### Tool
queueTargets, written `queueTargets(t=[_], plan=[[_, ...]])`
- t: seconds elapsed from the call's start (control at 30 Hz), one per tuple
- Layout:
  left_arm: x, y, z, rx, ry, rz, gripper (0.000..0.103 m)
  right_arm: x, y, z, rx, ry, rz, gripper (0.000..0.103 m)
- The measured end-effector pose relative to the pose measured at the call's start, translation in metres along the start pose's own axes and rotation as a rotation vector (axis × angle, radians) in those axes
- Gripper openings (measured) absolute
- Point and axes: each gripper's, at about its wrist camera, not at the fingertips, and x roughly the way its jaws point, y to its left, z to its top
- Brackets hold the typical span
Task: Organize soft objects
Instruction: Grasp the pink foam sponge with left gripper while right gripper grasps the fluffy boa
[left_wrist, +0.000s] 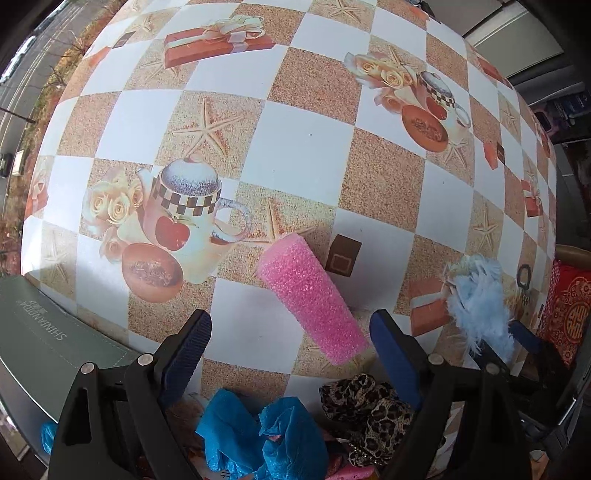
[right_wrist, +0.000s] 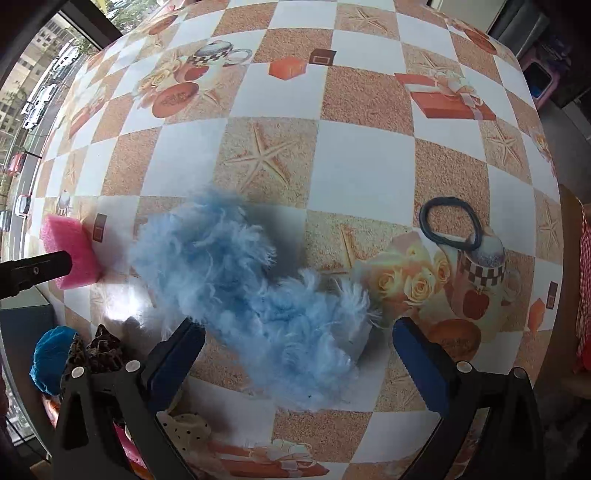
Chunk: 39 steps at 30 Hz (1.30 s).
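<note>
Surface: checkered tablecloth (right_wrist: 354, 162) printed with teapots, starfish, gift boxes; window at far left.
Landmark: pink foam block (left_wrist: 312, 299).
Progress: judged early; nothing visibly sorted.
Remaining: blue feather tuft (right_wrist: 243, 269) right of block; blue plastic (left_wrist: 258, 435), leopard fabric (left_wrist: 365, 413) near side of block; black hair tie (right_wrist: 450, 225) beyond tuft.
Left gripper (left_wrist: 291, 343): wide, empty, straddling block end.
Right gripper (right_wrist: 299, 350): wide, empty, around tuft.

Pink sponge (left_wrist: 312, 301), pale-blue feathers (right_wrist: 255, 284), leopard-print scrunchie (left_wrist: 365, 410).
</note>
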Motion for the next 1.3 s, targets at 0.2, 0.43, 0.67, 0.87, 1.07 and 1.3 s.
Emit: queueTargets(t=[0.2,0.43,0.67,0.87,1.07,1.3], plan=[[0.022,0.003,0.007,-0.050,0.034,-0.007,0.089,0.006,0.026,0.003,-0.145,-0.009,-0.060,0.103],[0.013,0.021,0.022,-0.118,-0.022,0.099,0.089,0.008,0.032,0.012,-0.130,-0.023,-0.054,0.103],[0.006,0.055,0.020,-0.173,-0.032,0.142,0.089,-0.003,0.019,0.027,-0.121,-0.034,-0.042,0.103],[0.017,0.046,0.013,-0.211,0.011,0.103,0.090,0.005,0.041,0.022,-0.194,-0.026,-0.064,0.103],[0.043,0.040,0.003,-0.253,0.068,0.099,0.090,0.017,0.045,0.023,-0.217,-0.007,-0.078,0.103],[0.050,0.050,-0.001,-0.249,0.082,0.095,0.089,0.023,0.048,0.032,-0.213,0.025,-0.076,0.103]])
